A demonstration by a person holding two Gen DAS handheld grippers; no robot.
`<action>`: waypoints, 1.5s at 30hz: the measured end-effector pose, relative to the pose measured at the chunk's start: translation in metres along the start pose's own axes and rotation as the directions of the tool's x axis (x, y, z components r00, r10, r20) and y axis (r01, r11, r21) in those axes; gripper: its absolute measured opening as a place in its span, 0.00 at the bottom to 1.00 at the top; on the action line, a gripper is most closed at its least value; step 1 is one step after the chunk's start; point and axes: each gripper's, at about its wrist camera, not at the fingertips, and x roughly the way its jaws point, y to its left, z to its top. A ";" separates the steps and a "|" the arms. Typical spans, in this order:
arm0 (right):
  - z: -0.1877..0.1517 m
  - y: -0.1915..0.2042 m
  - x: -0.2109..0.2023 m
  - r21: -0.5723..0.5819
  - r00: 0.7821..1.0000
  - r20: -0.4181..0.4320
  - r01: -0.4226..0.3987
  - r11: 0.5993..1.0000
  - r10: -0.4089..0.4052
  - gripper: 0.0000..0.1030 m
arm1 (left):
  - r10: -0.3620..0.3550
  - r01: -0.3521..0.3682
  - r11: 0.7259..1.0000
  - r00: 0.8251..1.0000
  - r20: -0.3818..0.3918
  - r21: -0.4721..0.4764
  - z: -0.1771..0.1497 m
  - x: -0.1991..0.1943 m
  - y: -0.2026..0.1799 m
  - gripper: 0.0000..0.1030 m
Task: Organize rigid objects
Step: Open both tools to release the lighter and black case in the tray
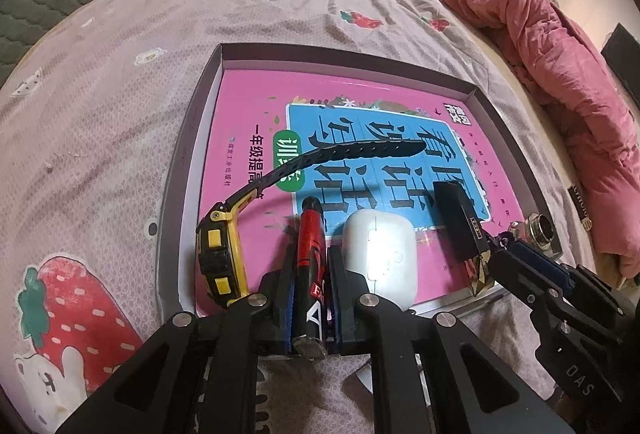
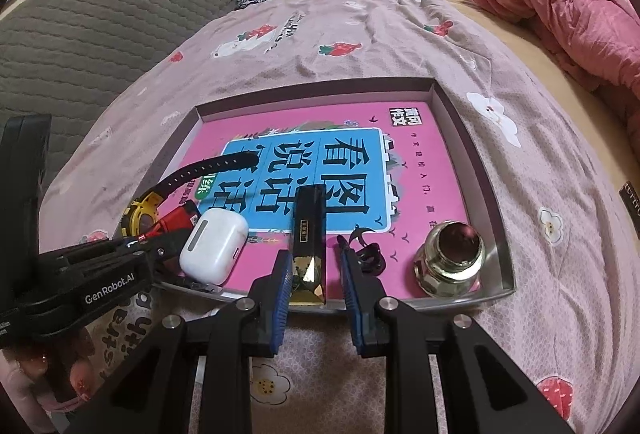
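So the left hand-held gripper (image 1: 310,298) is clamped on the red marker (image 1: 309,246), setting it in the tray (image 2: 502,194) just left of the white earbud case (image 2: 213,250). Marker's long axis points toward the tray's far wall. The right hand-held gripper (image 2: 314,288) is open, straddling the black-gold bar (image 2: 308,234).

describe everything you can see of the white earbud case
The earbud case is a glossy white plastic box with rounded corners, lid closed, a thin seam around it. It lies flat on the pink book inside the tray, near the front edge. A small slot shows on one side. It sits between the red marker and the black-and-gold bar; whether the left hand-held gripper touches it is unclear.
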 end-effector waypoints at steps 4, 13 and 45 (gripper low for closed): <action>0.000 0.003 0.001 -0.013 1.000 -0.001 0.018 1.000 -0.018 0.25 | -0.003 0.003 1.000 1.000 -0.003 -0.004 0.000 0.000 0.001 0.20; 0.001 0.003 0.001 -0.020 0.999 -0.004 0.045 0.999 -0.046 0.25 | -0.031 0.032 0.999 0.999 0.017 -0.021 0.001 -0.007 0.005 0.44; 0.004 0.006 -0.035 -0.039 0.994 0.089 0.069 0.997 -0.066 0.49 | -0.034 0.032 0.999 0.995 0.096 0.015 -0.007 -0.065 -0.003 0.74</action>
